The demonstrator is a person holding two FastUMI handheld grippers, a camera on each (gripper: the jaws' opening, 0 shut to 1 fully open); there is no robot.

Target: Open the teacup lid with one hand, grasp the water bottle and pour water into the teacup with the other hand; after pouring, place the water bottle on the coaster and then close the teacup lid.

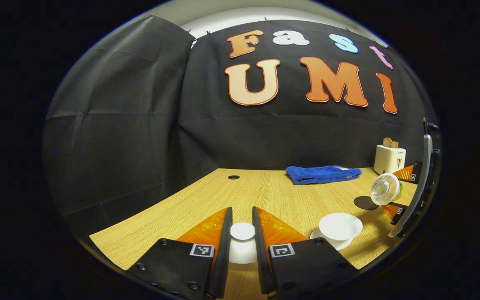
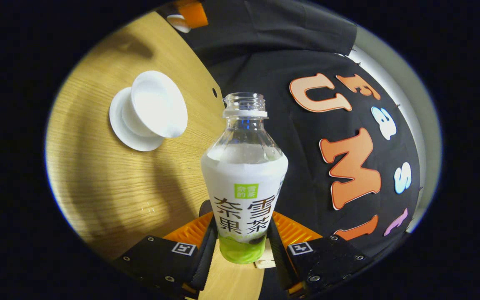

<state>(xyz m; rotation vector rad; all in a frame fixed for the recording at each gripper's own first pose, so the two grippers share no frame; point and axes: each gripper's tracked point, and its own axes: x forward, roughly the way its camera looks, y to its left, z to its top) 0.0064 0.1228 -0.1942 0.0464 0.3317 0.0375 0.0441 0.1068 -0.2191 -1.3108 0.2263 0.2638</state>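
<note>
My left gripper [image 1: 242, 216] is shut on the knob of the white teacup lid [image 1: 242, 231], held off to the left of the cup. The open white teacup [image 1: 340, 226] stands on its saucer [image 1: 322, 238] on the wooden table. In the right gripper view the cup [image 2: 156, 104] lies ahead to the left, with its saucer [image 2: 120, 130] under it. My right gripper [image 2: 241, 239] is shut on the water bottle [image 2: 244, 175], which has no cap and holds water below the neck. From the left gripper view the bottle [image 1: 385, 188] is tipped, mouth toward me, above the dark round coaster [image 1: 365, 203].
A folded blue towel [image 1: 322, 174] lies at the back of the table [image 1: 206, 200], and a cream toaster [image 1: 389, 158] stands at the back right. A small dark hole [image 1: 233, 177] sits near the far edge. Black cloth walls close the booth.
</note>
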